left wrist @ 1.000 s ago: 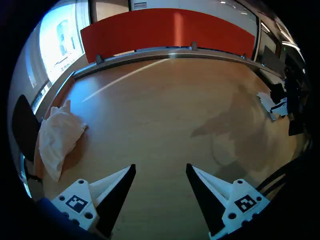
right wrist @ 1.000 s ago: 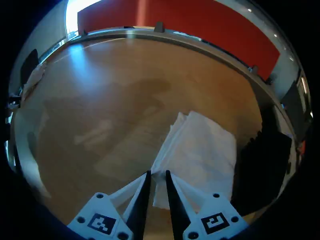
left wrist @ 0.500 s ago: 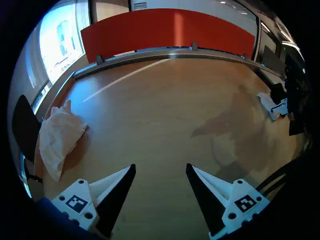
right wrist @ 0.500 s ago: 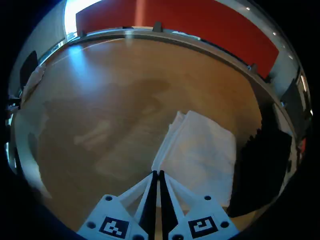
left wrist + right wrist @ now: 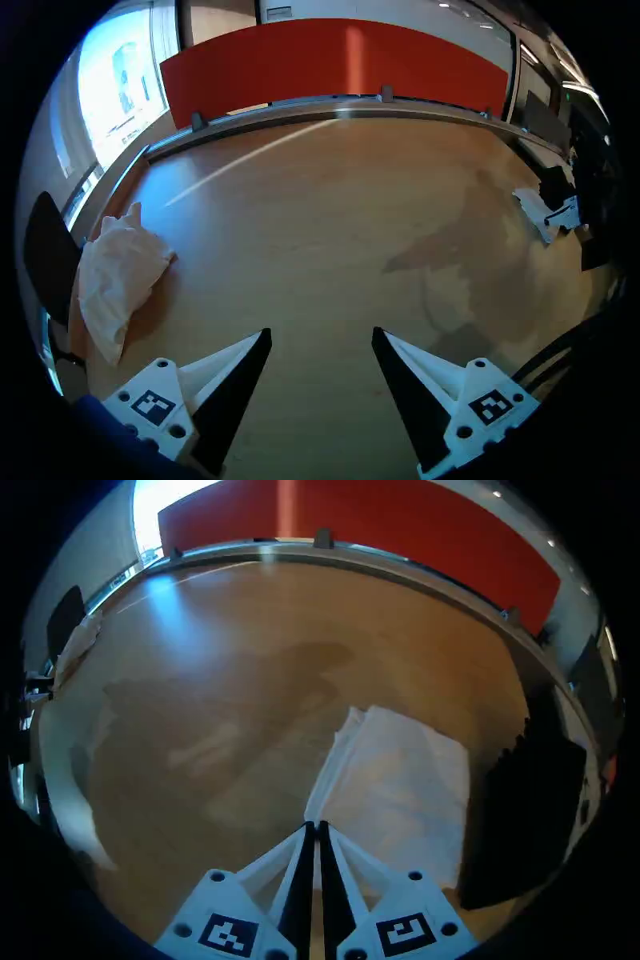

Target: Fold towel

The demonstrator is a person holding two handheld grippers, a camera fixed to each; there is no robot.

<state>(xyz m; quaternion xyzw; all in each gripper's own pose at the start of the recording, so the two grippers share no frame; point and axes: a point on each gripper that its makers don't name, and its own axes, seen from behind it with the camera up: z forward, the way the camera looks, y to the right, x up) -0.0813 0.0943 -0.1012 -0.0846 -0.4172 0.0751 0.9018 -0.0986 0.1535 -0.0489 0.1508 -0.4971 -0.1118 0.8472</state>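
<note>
The white towel lies folded flat, layered edges along its left.

cloth towel, glossy wood table

The near corner of the towel goes in between the closed jaws of the right gripper, so how much cloth they pinch is hidden. A dark shape along the towel's right side is too dim to identify, and whether the towel runs under it cannot be told. The bottom edge cuts off the bases of that gripper's 2 fingers, and likewise those of the left gripper. In the left gripper view the right gripper is tiny at the far right, its jaws unreadable, among black clutter too dark to name. A dark rounded shape is cut off at the left.
</note>
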